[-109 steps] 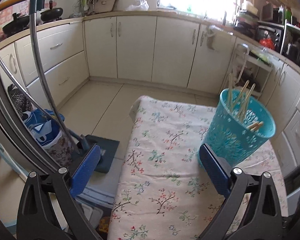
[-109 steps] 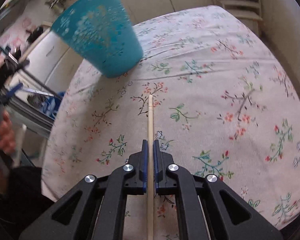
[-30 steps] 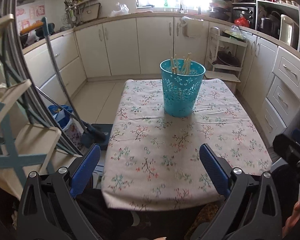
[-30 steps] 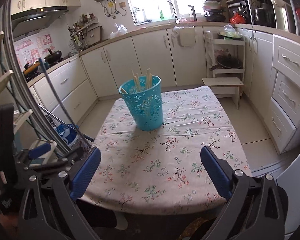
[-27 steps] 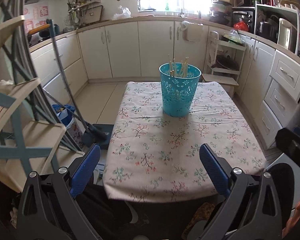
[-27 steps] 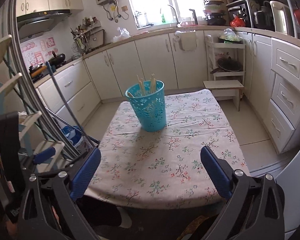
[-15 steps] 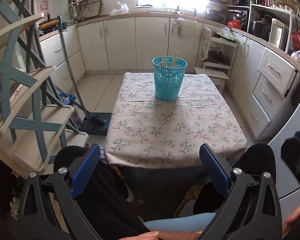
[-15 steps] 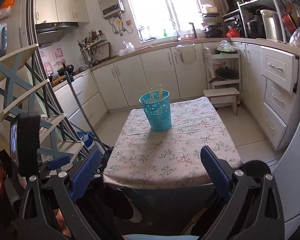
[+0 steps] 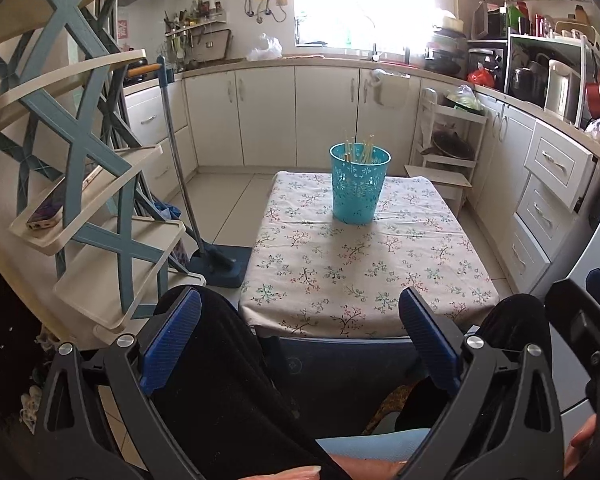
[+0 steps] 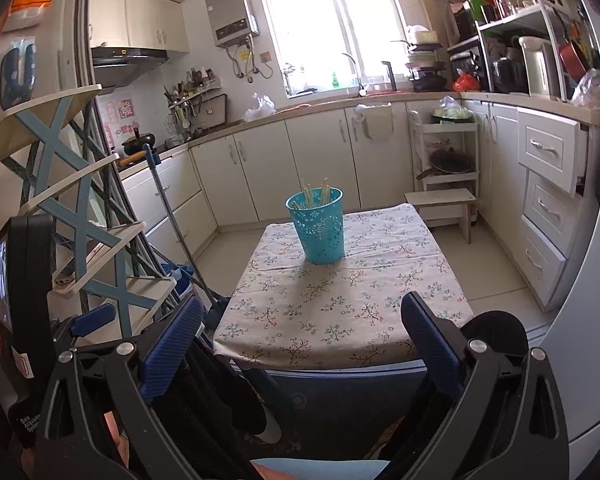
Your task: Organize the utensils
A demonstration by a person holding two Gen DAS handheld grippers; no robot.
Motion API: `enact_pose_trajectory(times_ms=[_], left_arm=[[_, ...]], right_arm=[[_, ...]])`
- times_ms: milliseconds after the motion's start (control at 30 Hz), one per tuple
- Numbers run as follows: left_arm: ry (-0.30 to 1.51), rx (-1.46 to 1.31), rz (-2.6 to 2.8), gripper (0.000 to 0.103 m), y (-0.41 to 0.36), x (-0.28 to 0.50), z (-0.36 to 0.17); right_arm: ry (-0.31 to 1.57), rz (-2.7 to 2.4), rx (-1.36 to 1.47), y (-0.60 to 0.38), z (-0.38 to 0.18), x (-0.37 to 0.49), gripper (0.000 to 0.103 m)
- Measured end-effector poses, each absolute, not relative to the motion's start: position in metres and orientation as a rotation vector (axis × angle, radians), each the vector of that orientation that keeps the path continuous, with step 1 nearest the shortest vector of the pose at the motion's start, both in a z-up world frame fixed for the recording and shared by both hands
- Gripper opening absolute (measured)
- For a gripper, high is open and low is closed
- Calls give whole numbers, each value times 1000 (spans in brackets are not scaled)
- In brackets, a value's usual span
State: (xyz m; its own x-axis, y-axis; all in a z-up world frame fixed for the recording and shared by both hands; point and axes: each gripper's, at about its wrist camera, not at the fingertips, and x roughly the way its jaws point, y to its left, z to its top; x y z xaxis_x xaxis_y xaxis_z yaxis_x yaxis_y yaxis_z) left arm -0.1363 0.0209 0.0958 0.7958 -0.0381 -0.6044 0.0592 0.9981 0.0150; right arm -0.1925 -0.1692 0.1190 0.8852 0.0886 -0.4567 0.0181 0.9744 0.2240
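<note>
Turquoise basket [image 9: 360,184] with chopsticks [image 9: 358,147] now far ahead of both grippers on floral cloth [image 9: 364,264]. We note left gripper [image 9: 300,336] and right gripper [image 10: 302,340] spread apart, empty, pulled back from table. We judge task complete.

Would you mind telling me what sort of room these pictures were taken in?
A home kitchen, most likely: cream cabinets run under a countertop, a sink tap stands at the window, and a water heater hangs on the wall.
</note>
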Motion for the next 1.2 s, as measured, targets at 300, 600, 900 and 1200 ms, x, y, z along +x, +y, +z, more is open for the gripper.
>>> enact_pose_trajectory(times_ms=[300,600,900,1200], left_arm=[[634,32,-44,95,21,-139,98],[639,29,-38,95,22,-139,97],[642,26,-34,95,25,-138,96],[636,31,-29,95,29,-139,95]], right_arm=[[474,45,222,-169,122,-196,96],[483,50,222,-167,120,-195,96],[491,53,222,-164,116,-194,96],[504,56,226,-163,113,-192,96]])
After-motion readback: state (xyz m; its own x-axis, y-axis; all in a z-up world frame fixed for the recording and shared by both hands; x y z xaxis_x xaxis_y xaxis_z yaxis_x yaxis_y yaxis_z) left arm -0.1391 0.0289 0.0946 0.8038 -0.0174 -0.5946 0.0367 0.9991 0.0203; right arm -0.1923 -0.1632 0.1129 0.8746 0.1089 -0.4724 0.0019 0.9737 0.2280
